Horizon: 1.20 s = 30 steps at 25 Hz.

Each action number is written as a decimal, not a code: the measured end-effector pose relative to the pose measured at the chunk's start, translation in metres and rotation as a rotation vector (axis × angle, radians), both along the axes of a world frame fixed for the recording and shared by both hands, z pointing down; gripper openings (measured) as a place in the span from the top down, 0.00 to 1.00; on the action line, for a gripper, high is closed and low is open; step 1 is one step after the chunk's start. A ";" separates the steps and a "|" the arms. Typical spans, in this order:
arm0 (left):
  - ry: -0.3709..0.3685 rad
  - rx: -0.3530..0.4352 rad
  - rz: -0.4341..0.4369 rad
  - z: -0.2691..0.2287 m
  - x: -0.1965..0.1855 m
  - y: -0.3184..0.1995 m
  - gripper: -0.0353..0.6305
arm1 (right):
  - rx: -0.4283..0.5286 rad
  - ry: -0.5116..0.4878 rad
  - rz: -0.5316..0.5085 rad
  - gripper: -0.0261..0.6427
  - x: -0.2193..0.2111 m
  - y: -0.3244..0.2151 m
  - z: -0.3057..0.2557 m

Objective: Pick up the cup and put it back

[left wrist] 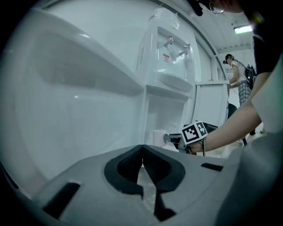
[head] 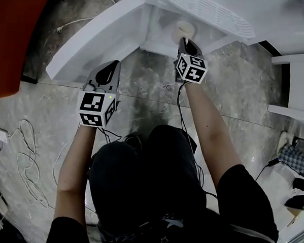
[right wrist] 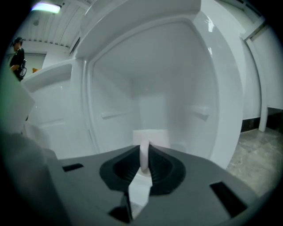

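Observation:
A white cup (head: 184,29) stands inside the open lower cabinet of a white water dispenser (head: 202,9). My right gripper (head: 187,42) reaches into the cabinet and is shut on the cup's handle (right wrist: 144,154); the cup's body (right wrist: 152,137) shows just beyond the jaws. From the left gripper view the cup (left wrist: 159,137) appears small, with the right gripper (left wrist: 173,139) at it. My left gripper (head: 107,71) hovers shut and empty by the open cabinet door (head: 94,42), its jaws (left wrist: 142,161) pressed together.
The cabinet door swings out to the left, close to the left gripper. A grey stone floor (head: 151,100) lies below. Cables (head: 26,150) trail at left, an orange object (head: 8,39) is at top left, white furniture (head: 292,85) at right. A person (left wrist: 236,73) stands far off.

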<state>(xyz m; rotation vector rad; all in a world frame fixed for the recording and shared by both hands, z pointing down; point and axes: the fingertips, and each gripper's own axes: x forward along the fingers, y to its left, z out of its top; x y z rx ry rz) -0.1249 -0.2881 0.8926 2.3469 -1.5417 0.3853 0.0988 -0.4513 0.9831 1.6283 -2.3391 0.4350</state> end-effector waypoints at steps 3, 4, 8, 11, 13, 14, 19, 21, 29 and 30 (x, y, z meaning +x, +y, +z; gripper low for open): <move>-0.016 -0.005 0.028 0.007 0.004 0.000 0.93 | -0.014 0.021 0.006 0.90 -0.004 -0.013 0.008; -0.021 -0.005 0.029 0.009 0.004 -0.001 0.93 | -0.023 0.030 0.005 0.90 -0.006 -0.017 0.010; -0.014 0.004 0.021 0.008 0.002 -0.006 0.93 | -0.059 0.023 0.017 0.88 -0.011 -0.026 0.012; -0.012 0.011 0.026 0.004 0.003 -0.004 0.93 | -0.088 0.012 0.000 0.77 -0.017 -0.018 0.016; -0.012 0.013 0.025 0.004 0.002 -0.004 0.93 | -0.102 0.021 -0.016 0.72 -0.020 -0.014 0.019; -0.010 0.015 0.022 0.003 0.002 -0.004 0.93 | -0.106 0.024 -0.022 0.69 -0.021 -0.012 0.021; 0.000 0.025 0.002 0.002 0.003 -0.005 0.93 | -0.114 -0.019 -0.054 0.55 -0.027 -0.006 0.022; 0.008 0.022 -0.004 0.002 0.005 -0.002 0.93 | -0.114 -0.026 -0.045 0.52 -0.025 -0.002 0.022; 0.004 0.029 0.005 0.003 0.013 0.006 0.93 | -0.097 0.042 0.039 0.58 0.002 0.009 0.024; 0.003 0.029 0.005 0.002 0.013 0.007 0.93 | -0.104 0.045 0.052 0.55 0.006 0.010 0.026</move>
